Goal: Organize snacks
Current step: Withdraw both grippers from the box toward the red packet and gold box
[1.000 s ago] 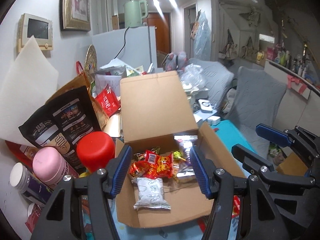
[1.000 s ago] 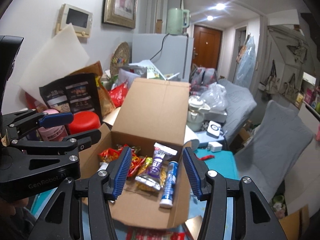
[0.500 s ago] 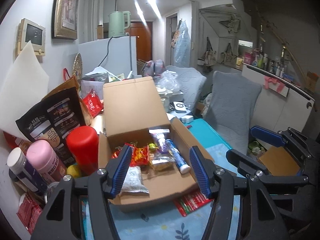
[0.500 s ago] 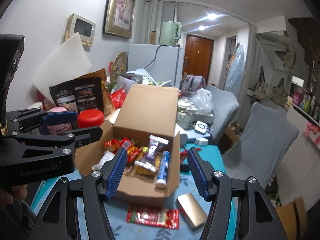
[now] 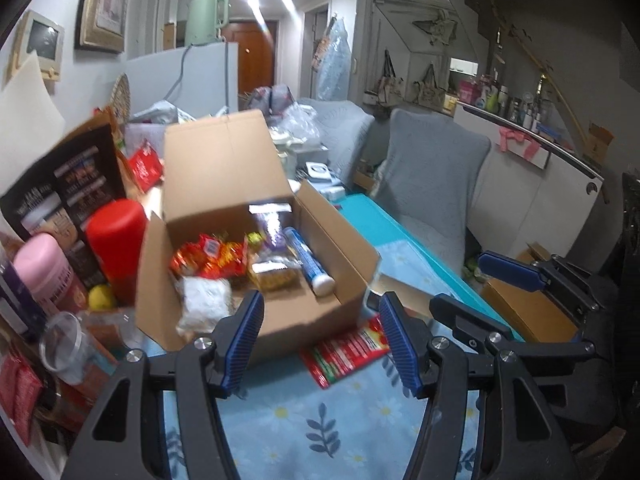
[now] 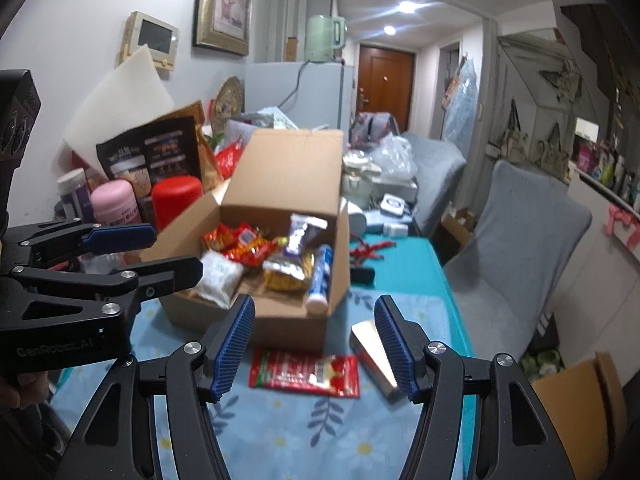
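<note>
An open cardboard box (image 5: 224, 168) stands on the blue floral cloth. It holds red wrappers (image 5: 208, 256), a white pouch (image 5: 204, 304), a yellow packet (image 5: 272, 276), a purple packet (image 5: 272, 224) and a blue-white tube (image 5: 308, 264). In front of the box a red snack packet (image 6: 304, 372) lies flat, with a shiny foil packet (image 6: 372, 352) to its right. My left gripper (image 5: 320, 304) is open and empty, just short of the box front. My right gripper (image 6: 315, 308) hangs open above the red packet, holding nothing. Each gripper shows in the other's view: right (image 5: 458, 280), left (image 6: 176, 250).
Left of the box stand a red canister (image 5: 116, 248), a pink bottle (image 5: 48, 272), a black bag (image 5: 60, 192), a clear cup (image 5: 68, 344) and a lemon (image 5: 100, 296). A grey chair (image 6: 520, 240) sits off the table's right edge. Bare cloth (image 5: 320, 432) lies nearest me.
Both grippers have pulled back from the box and sunk, so the red packet and foil packet on the cloth came into view. The right jaws stand a little wider.
</note>
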Motion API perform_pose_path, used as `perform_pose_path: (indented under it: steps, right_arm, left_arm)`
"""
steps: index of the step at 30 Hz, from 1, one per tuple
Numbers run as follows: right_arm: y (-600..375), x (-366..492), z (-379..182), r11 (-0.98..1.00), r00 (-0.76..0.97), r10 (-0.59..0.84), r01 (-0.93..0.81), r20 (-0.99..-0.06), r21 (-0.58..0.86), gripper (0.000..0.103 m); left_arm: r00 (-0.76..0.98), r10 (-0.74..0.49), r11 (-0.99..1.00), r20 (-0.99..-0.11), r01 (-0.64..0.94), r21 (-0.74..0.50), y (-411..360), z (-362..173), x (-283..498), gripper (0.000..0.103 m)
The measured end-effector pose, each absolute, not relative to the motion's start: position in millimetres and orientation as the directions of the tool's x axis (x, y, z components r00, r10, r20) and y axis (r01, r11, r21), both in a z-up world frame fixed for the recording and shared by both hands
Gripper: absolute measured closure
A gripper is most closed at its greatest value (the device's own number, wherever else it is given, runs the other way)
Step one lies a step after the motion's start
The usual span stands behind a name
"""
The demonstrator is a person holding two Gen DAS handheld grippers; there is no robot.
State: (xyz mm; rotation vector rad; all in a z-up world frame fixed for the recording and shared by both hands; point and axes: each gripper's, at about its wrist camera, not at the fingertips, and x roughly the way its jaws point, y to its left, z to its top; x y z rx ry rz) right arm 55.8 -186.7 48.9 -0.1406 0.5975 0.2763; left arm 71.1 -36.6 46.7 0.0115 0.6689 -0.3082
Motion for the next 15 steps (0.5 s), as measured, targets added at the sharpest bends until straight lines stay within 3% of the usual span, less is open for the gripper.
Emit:
perform_pose_path:
  steps: [15]
  right_arm:
    - [-226.6,57.6,-13.1,0.970,0.720,0.192,-0.244,-0.667,0.015,0.041]
  left_arm:
    - [0.640,-0.332,0.927,-0.693,0.358,-0.114,-71.6,-8.8,78.1,0.043]
